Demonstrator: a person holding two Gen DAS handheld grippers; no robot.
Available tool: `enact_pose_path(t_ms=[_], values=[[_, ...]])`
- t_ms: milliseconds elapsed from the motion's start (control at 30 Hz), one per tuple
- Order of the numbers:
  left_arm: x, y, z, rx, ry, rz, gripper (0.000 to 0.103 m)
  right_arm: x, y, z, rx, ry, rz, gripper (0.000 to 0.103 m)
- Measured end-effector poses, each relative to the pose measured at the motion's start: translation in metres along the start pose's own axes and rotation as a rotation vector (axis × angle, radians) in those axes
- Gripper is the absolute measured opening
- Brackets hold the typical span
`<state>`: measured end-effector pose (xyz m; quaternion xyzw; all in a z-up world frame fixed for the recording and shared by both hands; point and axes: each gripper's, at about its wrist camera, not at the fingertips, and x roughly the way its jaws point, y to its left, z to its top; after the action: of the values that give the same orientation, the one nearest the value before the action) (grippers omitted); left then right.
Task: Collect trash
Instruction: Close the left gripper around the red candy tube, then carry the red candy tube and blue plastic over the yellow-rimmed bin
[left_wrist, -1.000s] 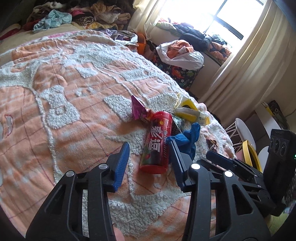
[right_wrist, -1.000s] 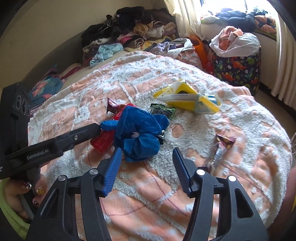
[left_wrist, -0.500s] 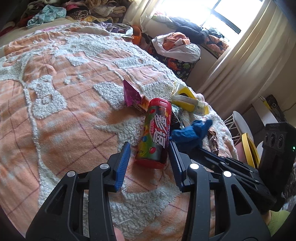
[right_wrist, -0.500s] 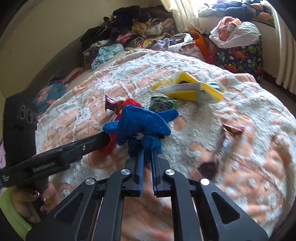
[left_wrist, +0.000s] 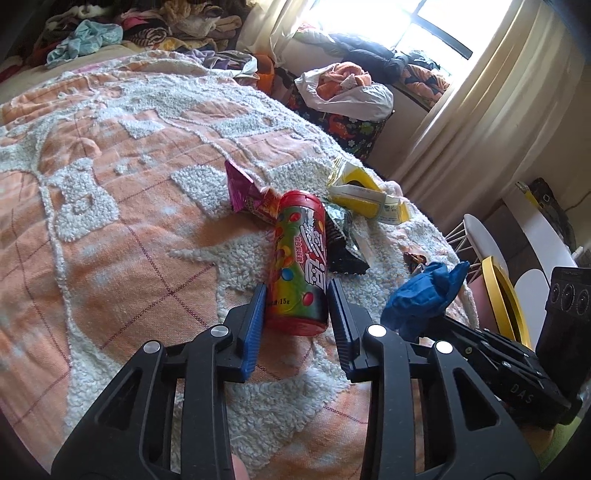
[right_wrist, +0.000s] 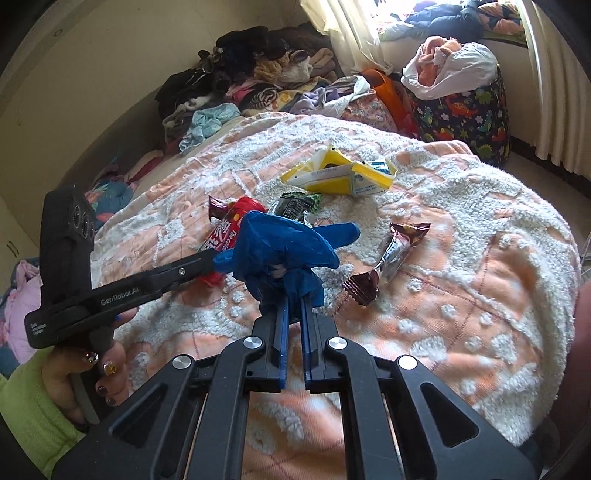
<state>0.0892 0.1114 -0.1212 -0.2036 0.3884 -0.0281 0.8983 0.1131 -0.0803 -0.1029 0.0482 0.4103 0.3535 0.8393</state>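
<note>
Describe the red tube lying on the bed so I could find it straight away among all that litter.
Start at the orange and white bedspread and look at the litter pile near its window-side end. The red candy tube lies on its side there, between the closing jaws of the left gripper. It is the only round, rigid piece, printed with coloured sweets; its neighbours are flat wrappers and a crumpled blue glove.
</note>
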Motion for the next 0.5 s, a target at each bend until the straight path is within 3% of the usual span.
enact_pose_path(t_ms=[500], values=[[-0.02,-0.032,0.011,0.061,-0.067,-0.03,0.026,-0.027,0.001,-0.006,-0.009,-0.036,0.006,0.005]])
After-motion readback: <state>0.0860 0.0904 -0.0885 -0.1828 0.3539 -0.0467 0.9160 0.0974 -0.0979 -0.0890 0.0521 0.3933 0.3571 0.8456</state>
